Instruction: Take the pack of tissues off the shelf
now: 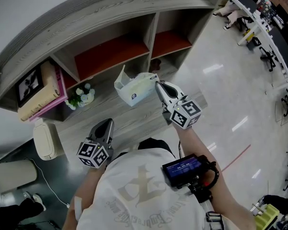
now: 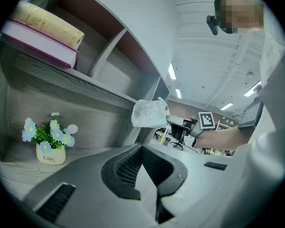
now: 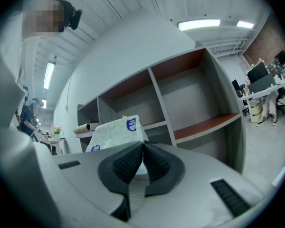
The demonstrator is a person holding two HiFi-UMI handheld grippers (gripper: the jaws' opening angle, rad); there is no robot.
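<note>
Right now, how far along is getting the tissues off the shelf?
Done: the right gripper is shut on the edge of the pack. In hand: the pack hangs in front of the shelf, apparently clear of it. Left: draw it fully away. The left gripper is shut and empty.

tissue pack [image 1: 134,89] before shelf [image 1: 86,20], flowerpot [image 1: 80,97] left of it

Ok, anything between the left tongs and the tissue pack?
Nothing: in the head view only bare wooden shelf board lies between the left tongs and the tissue pack, which the right tongs hold.
</note>
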